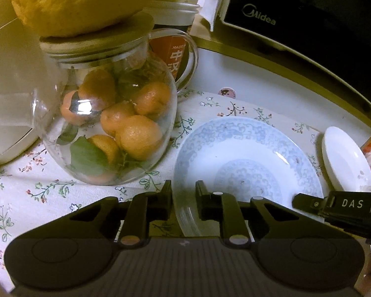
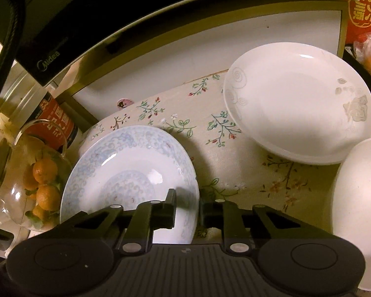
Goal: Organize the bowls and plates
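From the left wrist view I see my left gripper [image 1: 183, 193] with its jaws closed down on the near left rim of the blue-patterned plate [image 1: 247, 153]; one finger sits outside the rim on the cloth side, the other inside over the plate's well, and the rim runs between them, so I read it as gripped. The plate rests on the floral cloth [image 1: 37, 188] that covers the desk; just beside it on the left stands a glass jar [image 1: 106, 123] holding small oranges under a wooden lid, and a large yellow citrus fruit [image 1: 79, 0] sits on that lid; behind the jar is a red-labelled cup [image 1: 175, 57]; a black Midea appliance [image 1: 296, 19] fills the far right. A white plate [image 1: 346, 160] lies near the right edge, apart from the patterned one; the tip of my right gripper [image 1: 309, 204] reaches in at the plate's right rim.

From the right wrist view my right gripper [image 2: 188, 205] has its jaws narrowed onto the right rim of the blue-patterned plate [image 2: 126, 170]; the left finger lies over the inside of the plate, the right finger outside on the cloth, rim between. The white plate [image 2: 299, 104], with a faint rose print, lies further back to the right, well apart; a white bowl [image 2: 358, 208] sits at the right edge, just beside that plate; the glass jar [image 2: 37, 180] stands at the left.
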{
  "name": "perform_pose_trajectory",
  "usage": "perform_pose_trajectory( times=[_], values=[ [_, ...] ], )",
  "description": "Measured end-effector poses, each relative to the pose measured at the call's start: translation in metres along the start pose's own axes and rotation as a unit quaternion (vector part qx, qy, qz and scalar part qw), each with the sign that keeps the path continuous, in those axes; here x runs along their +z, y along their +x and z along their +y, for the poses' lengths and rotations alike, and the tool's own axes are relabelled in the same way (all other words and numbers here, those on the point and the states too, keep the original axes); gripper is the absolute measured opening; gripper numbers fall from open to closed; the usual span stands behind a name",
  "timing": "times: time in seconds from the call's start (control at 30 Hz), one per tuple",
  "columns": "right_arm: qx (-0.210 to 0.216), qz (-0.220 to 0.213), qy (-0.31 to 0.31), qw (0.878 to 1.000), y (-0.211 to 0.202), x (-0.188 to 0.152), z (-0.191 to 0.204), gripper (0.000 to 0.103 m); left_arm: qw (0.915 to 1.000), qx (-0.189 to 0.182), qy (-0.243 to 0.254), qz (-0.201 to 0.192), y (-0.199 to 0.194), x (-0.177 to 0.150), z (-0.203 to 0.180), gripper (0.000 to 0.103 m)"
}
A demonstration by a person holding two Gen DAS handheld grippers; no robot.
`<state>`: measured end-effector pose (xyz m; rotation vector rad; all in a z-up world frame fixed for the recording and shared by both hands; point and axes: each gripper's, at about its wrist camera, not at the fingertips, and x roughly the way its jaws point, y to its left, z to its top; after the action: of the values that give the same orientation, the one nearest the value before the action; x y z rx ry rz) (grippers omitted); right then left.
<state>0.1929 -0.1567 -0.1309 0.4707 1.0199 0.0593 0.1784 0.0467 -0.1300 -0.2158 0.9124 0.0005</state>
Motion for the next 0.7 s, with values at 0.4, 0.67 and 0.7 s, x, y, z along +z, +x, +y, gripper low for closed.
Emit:
perform_pose_trajectory(
  times=[0.4, 0.67, 0.7],
  values=[
    [0.01, -0.001, 0.031, 0.999, -0.003, 0.0, -0.006, 0.013, 0.9994, -0.021, -0.024, 0.014, -0.011, 0.005, 0.008, 0.009],
    [0.019, -0.014, 0.039, 0.999, -0.012, 0.003, -0.009, 0.01, 0.9996, -0.021, -0.021, 0.002, -0.023, 0.012, 0.005, 0.008],
    [0.02, -0.015, 0.038, 0.999, -0.013, 0.002, -0.009, 0.01, 0.9995, -0.021, -0.022, 0.002, -0.024, 0.013, 0.005, 0.008]
  ],
)
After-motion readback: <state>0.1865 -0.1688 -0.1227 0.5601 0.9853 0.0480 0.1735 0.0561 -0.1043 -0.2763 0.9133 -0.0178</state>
